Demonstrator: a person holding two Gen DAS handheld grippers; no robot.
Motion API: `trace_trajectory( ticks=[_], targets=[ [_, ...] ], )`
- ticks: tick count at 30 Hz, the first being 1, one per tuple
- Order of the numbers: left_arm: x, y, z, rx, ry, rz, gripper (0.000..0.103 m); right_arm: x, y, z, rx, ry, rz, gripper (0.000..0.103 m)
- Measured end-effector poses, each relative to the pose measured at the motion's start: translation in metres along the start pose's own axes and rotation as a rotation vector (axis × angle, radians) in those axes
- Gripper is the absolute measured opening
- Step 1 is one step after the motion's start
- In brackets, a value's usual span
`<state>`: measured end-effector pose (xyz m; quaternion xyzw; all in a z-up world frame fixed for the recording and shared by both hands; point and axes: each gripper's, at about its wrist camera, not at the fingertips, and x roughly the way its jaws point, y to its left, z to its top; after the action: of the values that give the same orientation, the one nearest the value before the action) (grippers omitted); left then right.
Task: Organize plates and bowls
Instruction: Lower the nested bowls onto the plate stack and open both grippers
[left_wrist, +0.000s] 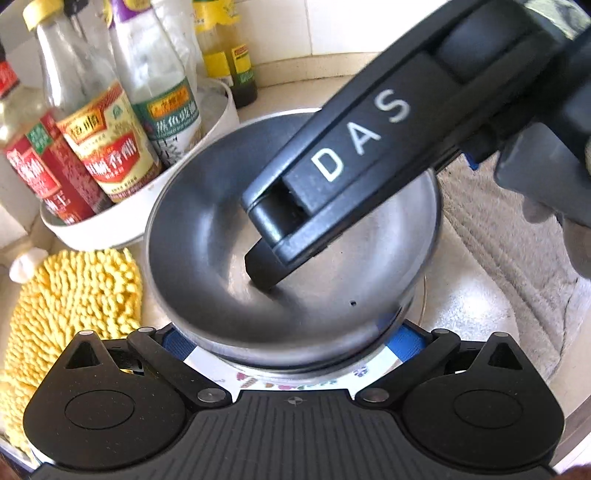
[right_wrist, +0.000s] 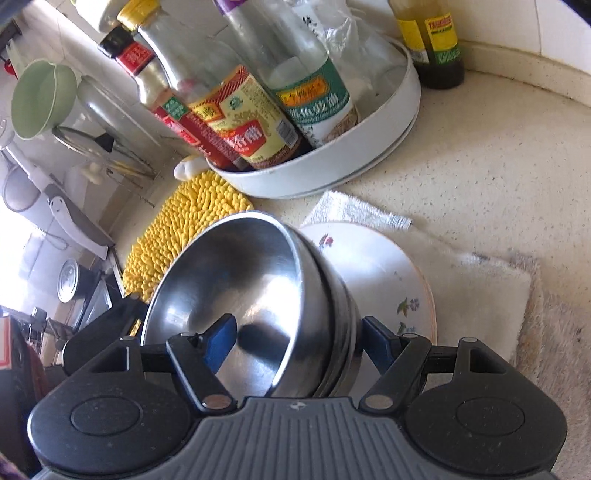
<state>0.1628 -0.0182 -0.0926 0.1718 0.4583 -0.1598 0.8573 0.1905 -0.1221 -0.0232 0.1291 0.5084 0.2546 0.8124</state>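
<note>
While the right gripper (right_wrist: 291, 341) straddles the tilted steel bowl (right_wrist: 236, 295), jaws wide, the floral plate (right_wrist: 384, 273) lies at two o'clock; the left gripper's (left_wrist: 295, 350) spread is unclear.

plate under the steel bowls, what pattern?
White plate with small floral prints and an orange rim edge; clearest in right wrist view.

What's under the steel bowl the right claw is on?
The top bowl sits nested in more steel bowls, and these stand on a floral plate lying on a towel. How many bowls, and the plate's middle, are hidden.
</note>
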Motion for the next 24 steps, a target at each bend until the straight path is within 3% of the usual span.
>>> trace_trajectory(
  ticks=[9,24],
  targets=[
    [-0.009,0.010,-0.006,-0.017,0.001,0.002,0.102,-0.035,0.006,-0.008,-0.004,-0.096,-0.021,0.078],
    [-0.051,0.022,-0.012,-0.132,-0.098,0.008,0.103,-0.074,0.024,-0.047,-0.008,-0.197,-0.079,0.084]
  ],
)
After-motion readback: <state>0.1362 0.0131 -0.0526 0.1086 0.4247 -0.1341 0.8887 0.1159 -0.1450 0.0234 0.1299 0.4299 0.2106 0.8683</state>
